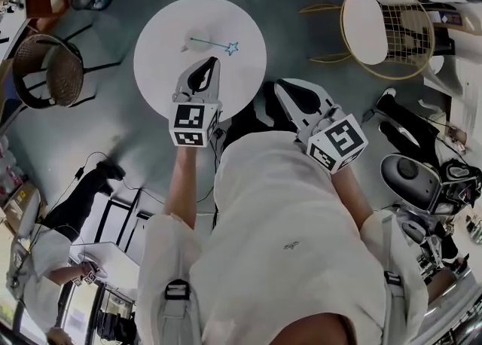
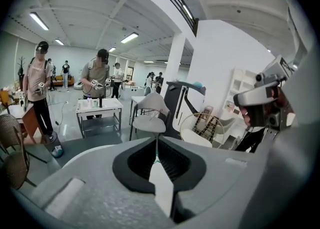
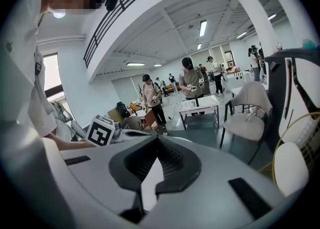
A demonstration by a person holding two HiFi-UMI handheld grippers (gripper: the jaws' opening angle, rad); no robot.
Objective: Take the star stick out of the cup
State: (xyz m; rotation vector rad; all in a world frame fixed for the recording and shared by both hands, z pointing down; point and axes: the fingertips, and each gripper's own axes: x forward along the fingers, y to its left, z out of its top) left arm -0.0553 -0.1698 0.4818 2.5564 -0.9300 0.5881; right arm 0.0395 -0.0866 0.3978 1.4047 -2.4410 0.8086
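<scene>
Lying on the tabletop beside the cup, the star stick looked already out; the left claw and right claw were pressed together, empty.

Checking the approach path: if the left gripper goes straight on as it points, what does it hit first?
Likely the round white table, near the thin teal stick with a star tip lying on it. The left gripper, jaws shut, points down at that spot; depth is unclear.

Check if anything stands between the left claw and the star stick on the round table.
Nothing visible does. The left claw, shut, hangs above the white table's near half, and only bare tabletop separates it from the star stick, whose plain end meets the cup.
</scene>
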